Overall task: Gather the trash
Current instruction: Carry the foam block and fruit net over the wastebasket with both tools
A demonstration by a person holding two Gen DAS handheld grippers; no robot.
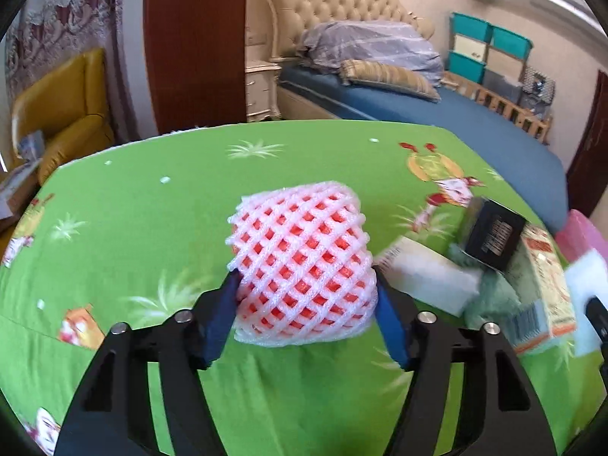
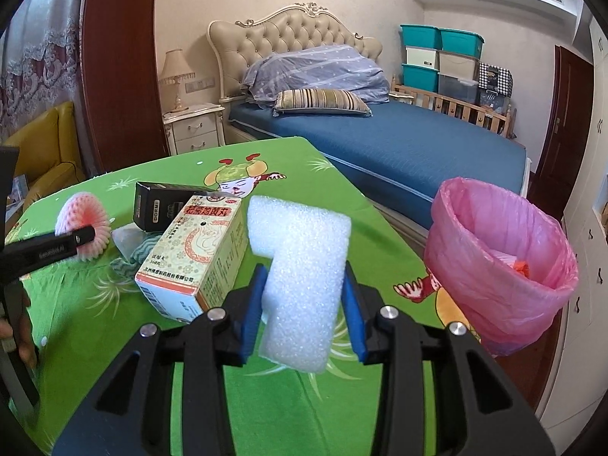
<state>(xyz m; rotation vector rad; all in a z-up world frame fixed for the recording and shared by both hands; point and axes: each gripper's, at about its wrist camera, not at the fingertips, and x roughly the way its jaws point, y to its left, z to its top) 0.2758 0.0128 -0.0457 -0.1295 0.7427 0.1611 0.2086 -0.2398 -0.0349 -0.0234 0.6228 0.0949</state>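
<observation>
Nearest the left wrist camera, the left gripper (image 1: 306,317) has its blue pads (image 1: 216,323) pressed against both sides of a foam fruit net (image 1: 300,262), a white mesh sleeve with a red inside; the jaws pinch it at its near end and the net lies just above the green tablecloth (image 1: 133,235). To the right of it in that view lies a blurred heap of trash: a white carton (image 1: 425,277), a black box (image 1: 494,235) resting on top, and a medicine box (image 1: 539,277) at the far right.

In the right wrist view, the right gripper (image 2: 304,304) is closed on a white foam block (image 2: 300,269), its pads squeezing the block's narrow lower part while the wider top stands up beyond the fingertips. Going left to right across the table: a person's hand (image 2: 17,338) on the other tool at the left edge, the fruit net seen end-on in that tool's fingers, a crumpled greenish cloth (image 2: 131,256), the black box lying behind the medicine box, then the held foam block. Off the table's right edge stands a bin lined with a pink bag (image 2: 497,266), with some red and pale scraps inside. Far behind are a bed (image 2: 399,152) with a blue sheet and stacked storage crates (image 2: 440,57).
</observation>
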